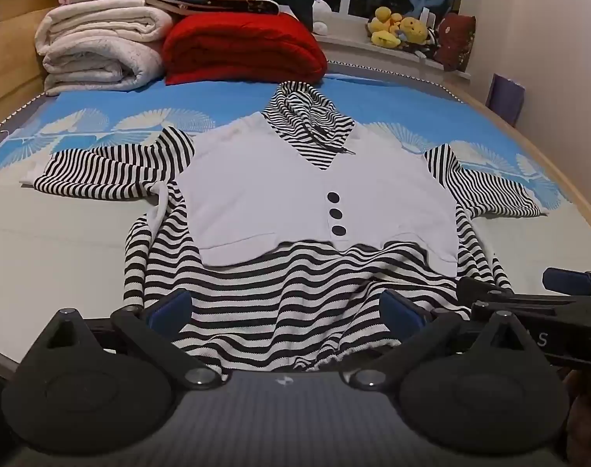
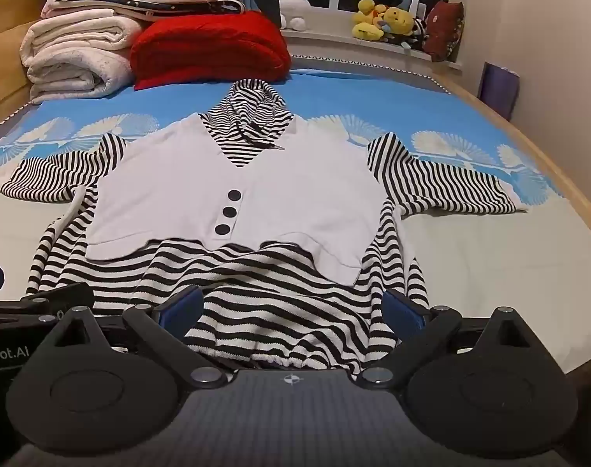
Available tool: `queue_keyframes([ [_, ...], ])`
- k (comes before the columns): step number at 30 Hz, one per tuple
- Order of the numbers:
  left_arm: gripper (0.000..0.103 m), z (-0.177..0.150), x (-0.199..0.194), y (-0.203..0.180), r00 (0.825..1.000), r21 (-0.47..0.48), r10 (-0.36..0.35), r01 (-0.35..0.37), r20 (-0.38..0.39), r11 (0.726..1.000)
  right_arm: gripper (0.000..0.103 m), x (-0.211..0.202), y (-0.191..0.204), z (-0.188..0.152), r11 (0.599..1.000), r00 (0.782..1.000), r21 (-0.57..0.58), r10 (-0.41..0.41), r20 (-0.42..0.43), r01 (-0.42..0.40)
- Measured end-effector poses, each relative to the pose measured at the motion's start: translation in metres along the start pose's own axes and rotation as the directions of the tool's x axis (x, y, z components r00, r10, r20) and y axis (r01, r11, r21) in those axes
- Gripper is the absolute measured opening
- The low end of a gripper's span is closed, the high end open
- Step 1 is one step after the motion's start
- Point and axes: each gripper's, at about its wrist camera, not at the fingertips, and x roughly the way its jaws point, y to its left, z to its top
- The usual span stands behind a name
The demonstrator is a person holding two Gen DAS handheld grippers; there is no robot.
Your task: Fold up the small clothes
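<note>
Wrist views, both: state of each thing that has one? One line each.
Striped hooded top: spread flat on bed, front up, unfolded.
Its sleeves: stretched out sideways.
Three buttons: on the white front panel.
Left gripper: open, over the hem.
Right gripper: open, over the hem.
Red blanket: folded.
White blankets: folded, stacked.

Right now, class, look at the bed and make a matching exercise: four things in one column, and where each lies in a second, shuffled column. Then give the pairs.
Things:
1. black-and-white striped top with white vest panel
2. folded red quilt
3. rolled cream blankets
4. yellow plush toys

Places:
A. on the window ledge
B. spread flat in the middle of the bed
C. far end of the bed, against the wooden headboard
D. far end, just beyond the striped hood

Pairs: 1-B, 2-D, 3-C, 4-A
</note>
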Motion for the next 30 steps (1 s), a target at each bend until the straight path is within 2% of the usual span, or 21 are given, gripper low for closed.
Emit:
queue_keyframes([
  [30, 0.102, -0.0005, 0.0012, 0.0006, 1.000, 0.003, -0.001, 0.001, 0.000, 1.000, 0.098, -0.0002, 0.0009, 0.0005, 1.000, 1.000, -0.005, -0.004, 0.005, 0.004],
])
